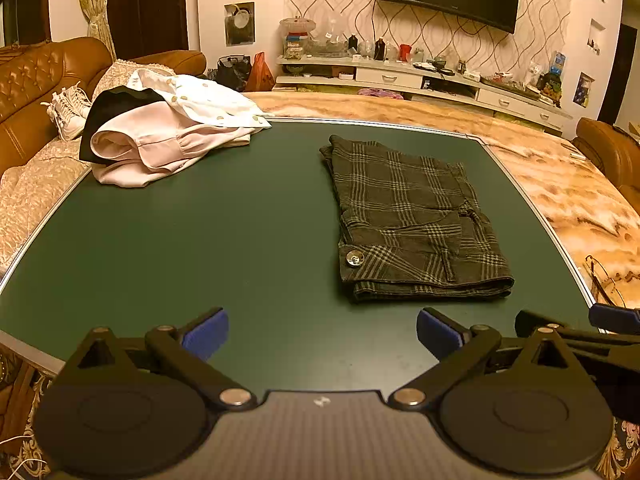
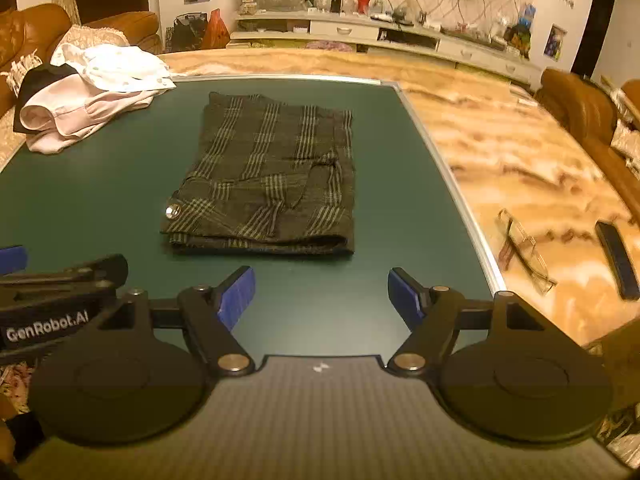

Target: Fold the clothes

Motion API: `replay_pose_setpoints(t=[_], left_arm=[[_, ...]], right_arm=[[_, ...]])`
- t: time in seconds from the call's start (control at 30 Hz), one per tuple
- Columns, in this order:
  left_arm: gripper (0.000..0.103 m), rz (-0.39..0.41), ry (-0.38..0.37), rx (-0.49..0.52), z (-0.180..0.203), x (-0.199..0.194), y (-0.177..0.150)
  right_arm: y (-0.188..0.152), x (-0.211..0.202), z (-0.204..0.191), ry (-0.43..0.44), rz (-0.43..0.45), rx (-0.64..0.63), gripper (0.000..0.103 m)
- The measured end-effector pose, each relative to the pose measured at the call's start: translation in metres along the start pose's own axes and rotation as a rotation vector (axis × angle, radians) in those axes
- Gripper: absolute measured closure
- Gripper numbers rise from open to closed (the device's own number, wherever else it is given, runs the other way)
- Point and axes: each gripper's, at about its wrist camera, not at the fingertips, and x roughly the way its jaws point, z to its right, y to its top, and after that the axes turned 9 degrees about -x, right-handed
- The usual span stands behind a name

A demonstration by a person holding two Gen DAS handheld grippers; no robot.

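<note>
On the right half of the green mat (image 1: 200,232) lie the plaid shorts (image 1: 412,216), already doubled lengthwise, waistband and metal button (image 1: 354,258) at the near end, hems pointing to the far side. Both tools hover at the near edge, touching nothing: the left gripper (image 1: 322,334) with its jaws spread wide and empty, the right gripper (image 2: 322,294) just the same, wide and empty, almost square on to the waistband. Now, the risks, as I judge them. That folded near edge is a stack of layers; pinch only the top one and the bundle peels open as it lifts, undoing the neat halving. The pocket flap (image 2: 308,182) in the middle already sits puckered, and dragging across it could bunch the cloth further. Grab at the button corner and a blue pad may slip off hard metal. Uneven lifts by the two hands would skew the next fold. Off to the far left sits a loose pile of pale clothes (image 1: 168,132), well apart from the shorts, yet a wide leftward sweep could snag it. Over on the right, eyeglasses (image 2: 524,252) and a dark slim case (image 2: 616,258) rest on the marble table (image 2: 500,148) beside the mat, exposed to a careless right elbow.
</note>
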Motion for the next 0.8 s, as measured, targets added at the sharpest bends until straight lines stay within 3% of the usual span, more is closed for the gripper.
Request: replay_pose_setpoints(t=[0.4,0.8], left_arm=[[0.000,-0.024,-0.018,-0.024,-0.008,-0.004,-0.011],[0.000,-0.055,-0.007,0.023,0.000,0.010,-0.025]], right_arm=[[-0.019,0.009,-0.003,0.017,-0.030,0.054,0.022],[-0.037,0.018,0.000,-0.004,-0.064,0.093,0.022]])
